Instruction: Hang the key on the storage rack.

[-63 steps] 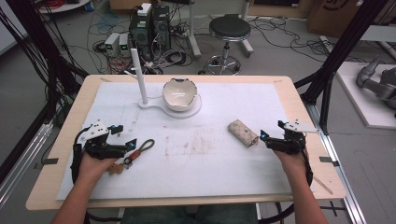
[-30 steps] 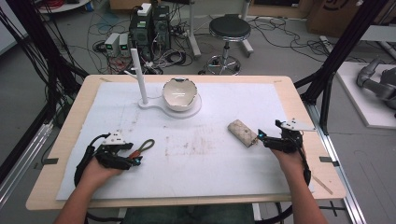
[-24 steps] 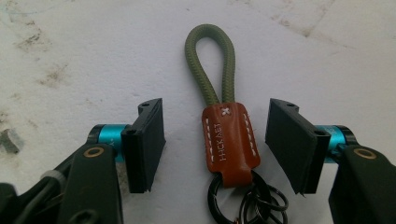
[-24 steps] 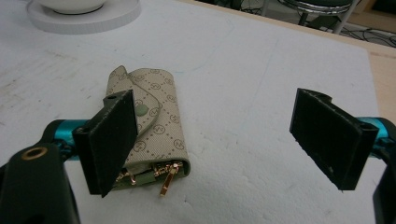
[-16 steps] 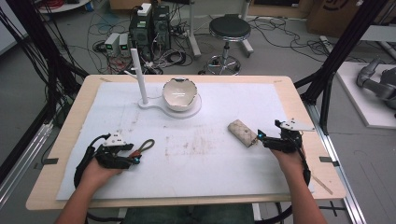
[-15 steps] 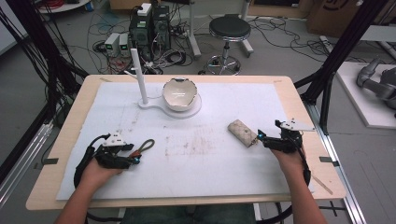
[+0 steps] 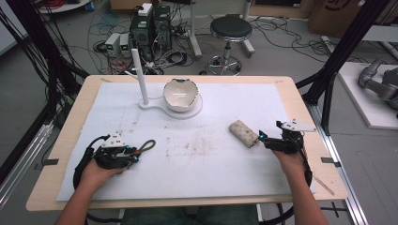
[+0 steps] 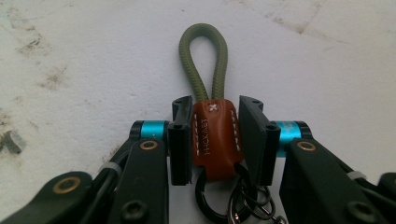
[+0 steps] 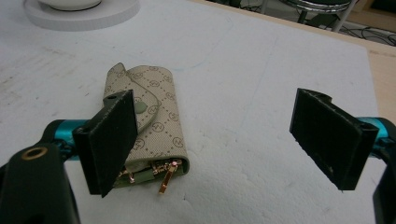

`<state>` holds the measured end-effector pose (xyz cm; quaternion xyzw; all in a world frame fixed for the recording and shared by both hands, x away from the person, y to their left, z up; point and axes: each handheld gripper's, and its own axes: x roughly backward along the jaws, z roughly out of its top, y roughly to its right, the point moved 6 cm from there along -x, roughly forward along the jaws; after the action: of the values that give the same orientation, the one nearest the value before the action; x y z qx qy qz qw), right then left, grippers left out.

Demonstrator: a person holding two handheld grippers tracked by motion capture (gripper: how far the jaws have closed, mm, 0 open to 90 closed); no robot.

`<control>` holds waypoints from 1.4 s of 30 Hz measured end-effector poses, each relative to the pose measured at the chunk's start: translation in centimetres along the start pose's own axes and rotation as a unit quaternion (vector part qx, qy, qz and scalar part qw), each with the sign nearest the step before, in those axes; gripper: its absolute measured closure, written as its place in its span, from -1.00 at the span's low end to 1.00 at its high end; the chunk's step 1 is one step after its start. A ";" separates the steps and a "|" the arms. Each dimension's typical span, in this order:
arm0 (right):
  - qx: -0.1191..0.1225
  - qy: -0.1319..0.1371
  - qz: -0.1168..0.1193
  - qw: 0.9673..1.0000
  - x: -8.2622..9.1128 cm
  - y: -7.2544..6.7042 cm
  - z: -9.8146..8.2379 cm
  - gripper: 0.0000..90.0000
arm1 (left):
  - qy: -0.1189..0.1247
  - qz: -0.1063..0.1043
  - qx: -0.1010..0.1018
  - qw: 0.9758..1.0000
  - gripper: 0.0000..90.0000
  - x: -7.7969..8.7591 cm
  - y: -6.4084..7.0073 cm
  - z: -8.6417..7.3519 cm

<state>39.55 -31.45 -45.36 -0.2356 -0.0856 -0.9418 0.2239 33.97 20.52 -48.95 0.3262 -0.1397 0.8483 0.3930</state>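
Down at the near left of the table [image 7: 300, 101], the left gripper [image 7: 133, 156] has just been closing, and now its jaws are pinched on the key fob [image 8: 214, 137], the brown leather tab caught squarely between the two black pads. The olive cord loop [image 8: 204, 60] sticks out past the jaw tips, lying flat on the white mat [image 7: 234, 178], and the dark key rings [image 8: 233, 203] hang back between the jaws toward the hand. From above, that loop [image 7: 146, 146] points toward the middle of the mat.

Over on the right, the right gripper [image 7: 262, 139] rests low with its jaws spread wide, nothing between them. The beige patterned key pouch [image 9: 149, 123] lies on the mat just beside its left jaw; whether that pad actually touches the pouch is hard to say, since the pad hides its edge. Gold-coloured metal pokes from the pouch's open end.

At the far side, the cracked white bowl [image 7: 180, 93] sits on the round white base with its upright post [image 7: 140, 75], well apart from both hands.
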 end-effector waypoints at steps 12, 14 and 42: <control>0.004 -0.002 -0.003 1.000 0.0 0.0 0.0 -0.66 | 0.009 -0.003 -0.027 1.000 0.54 0.0 0.5 1.2; 0.003 -0.002 -0.003 1.000 0.0 0.0 0.0 -0.66 | 0.022 0.001 -0.026 0.999 0.54 0.4 0.4 1.7; -0.001 -0.004 -0.007 1.000 0.2 0.2 -0.1 -0.66 | 0.129 0.061 -0.028 0.989 0.54 3.2 -0.7 7.4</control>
<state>39.39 -31.76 -45.36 -0.2390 -0.0871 -0.9425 0.2166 36.25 19.09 -41.30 0.1940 -0.1309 0.9016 0.3639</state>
